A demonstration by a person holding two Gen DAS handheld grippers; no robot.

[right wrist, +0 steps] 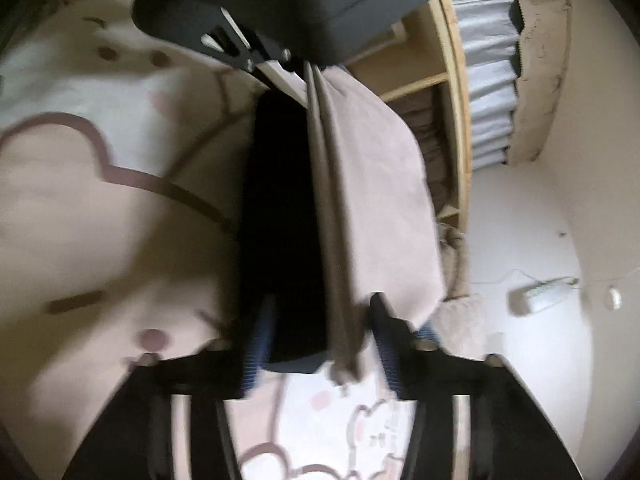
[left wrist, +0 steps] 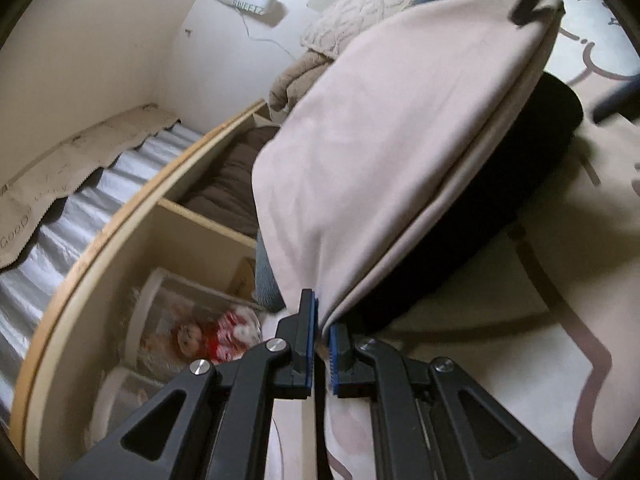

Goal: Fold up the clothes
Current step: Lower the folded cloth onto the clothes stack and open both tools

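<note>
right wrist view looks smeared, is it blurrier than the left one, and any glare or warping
Right wrist view: yes, motion blur smears the right gripper, the beige cloth and the rug. Left wrist view: mostly sharp, left gripper crisp on the cloth, only the bins at lower left soft. Both views: fisheye bends the shelf edge; the wall is bright, with no hard glare.

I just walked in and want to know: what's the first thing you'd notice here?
The big beige cloth, doubled over and stretched between both tools, fills the middle. The left gripper pinches its near corner, while the right gripper has its blue pads apart around the other end. Under the cloth lies a dark garment on a cream rug with pink cartoon outlines.
</note>
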